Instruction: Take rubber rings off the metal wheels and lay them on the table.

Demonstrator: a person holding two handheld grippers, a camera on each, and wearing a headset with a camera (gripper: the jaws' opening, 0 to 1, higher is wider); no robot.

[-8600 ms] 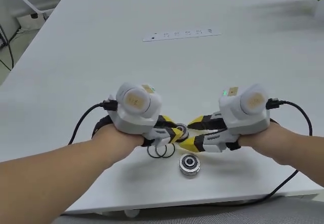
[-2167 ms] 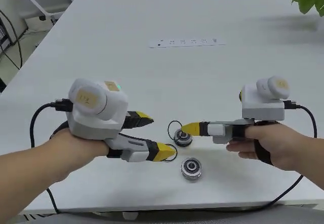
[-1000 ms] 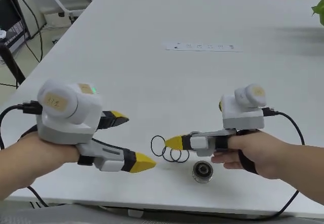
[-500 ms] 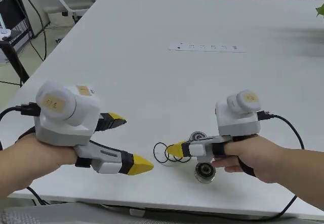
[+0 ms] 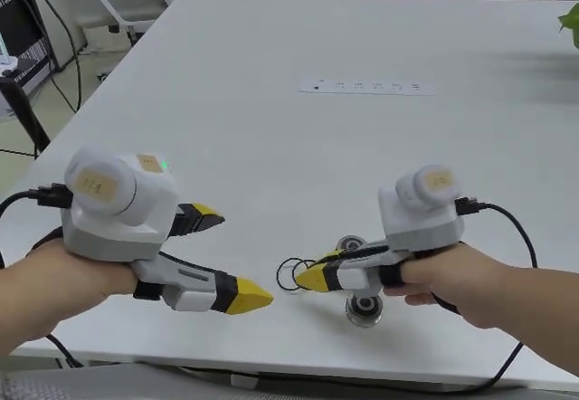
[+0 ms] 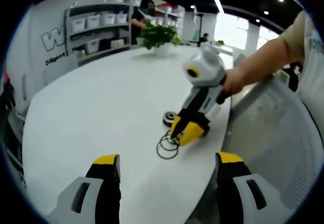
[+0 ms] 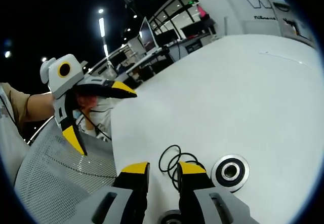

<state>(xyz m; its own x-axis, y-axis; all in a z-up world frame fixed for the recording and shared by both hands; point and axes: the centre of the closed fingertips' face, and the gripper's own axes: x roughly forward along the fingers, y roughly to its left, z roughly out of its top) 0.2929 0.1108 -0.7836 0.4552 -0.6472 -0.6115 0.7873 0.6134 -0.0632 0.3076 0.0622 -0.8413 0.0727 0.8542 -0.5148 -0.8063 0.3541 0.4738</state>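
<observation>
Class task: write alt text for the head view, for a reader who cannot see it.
Two hand-held grippers work over a white table: the right gripper points its yellow tips at a cluster of black rubber rings, with two metal wheels beside it. The left gripper hangs open, apart.

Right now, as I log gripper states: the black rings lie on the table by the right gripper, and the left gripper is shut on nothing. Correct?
Not quite: the left gripper has its jaws wide open, as the left gripper view shows. The black rings do lie on the table by the right gripper.
</observation>
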